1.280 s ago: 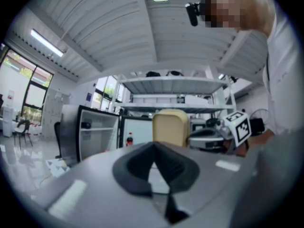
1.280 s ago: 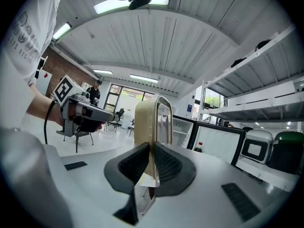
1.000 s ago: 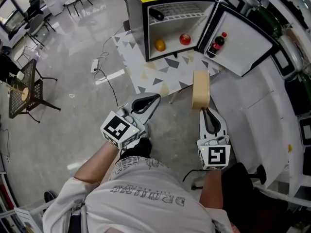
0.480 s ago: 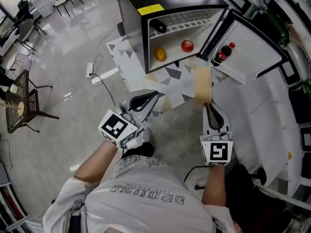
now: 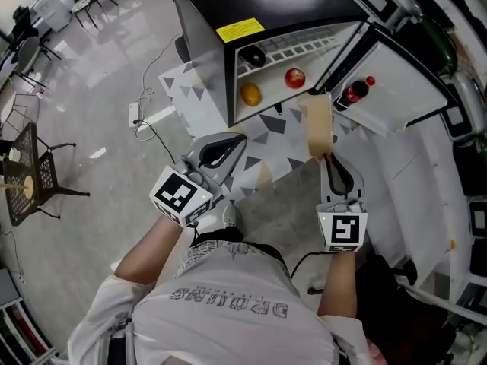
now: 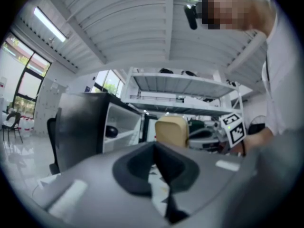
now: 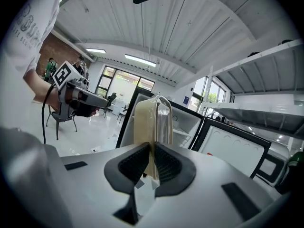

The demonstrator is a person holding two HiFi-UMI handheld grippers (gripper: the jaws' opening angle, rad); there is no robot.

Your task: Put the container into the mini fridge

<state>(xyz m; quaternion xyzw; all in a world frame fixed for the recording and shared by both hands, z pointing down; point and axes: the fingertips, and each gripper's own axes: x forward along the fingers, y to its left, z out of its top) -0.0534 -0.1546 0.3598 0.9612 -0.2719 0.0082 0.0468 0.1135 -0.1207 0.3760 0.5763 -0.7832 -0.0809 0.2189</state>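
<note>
The beige lidded container (image 5: 317,125) stands on edge in my right gripper (image 5: 328,157), which is shut on its lower rim; in the right gripper view the container (image 7: 151,122) rises from between the pads. It hangs just in front of the open black mini fridge (image 5: 251,6), near the lower right corner of the opening. My left gripper (image 5: 230,144) is shut with nothing in it, low and to the left of the container. The left gripper view shows the container (image 6: 171,129) beyond its closed jaws.
Inside the fridge lie an orange fruit (image 5: 250,93), a red fruit (image 5: 295,77) and a dark object (image 5: 255,54) on the wire shelf. The white door (image 5: 403,90) swings right with a cola bottle (image 5: 354,92). A patterned mat (image 5: 199,97), a power strip (image 5: 135,112) and a chair (image 5: 30,166) are on the floor.
Both grippers and the container have come nearer to the fridge opening. The grip on the container is unchanged and the left gripper stays shut.
</note>
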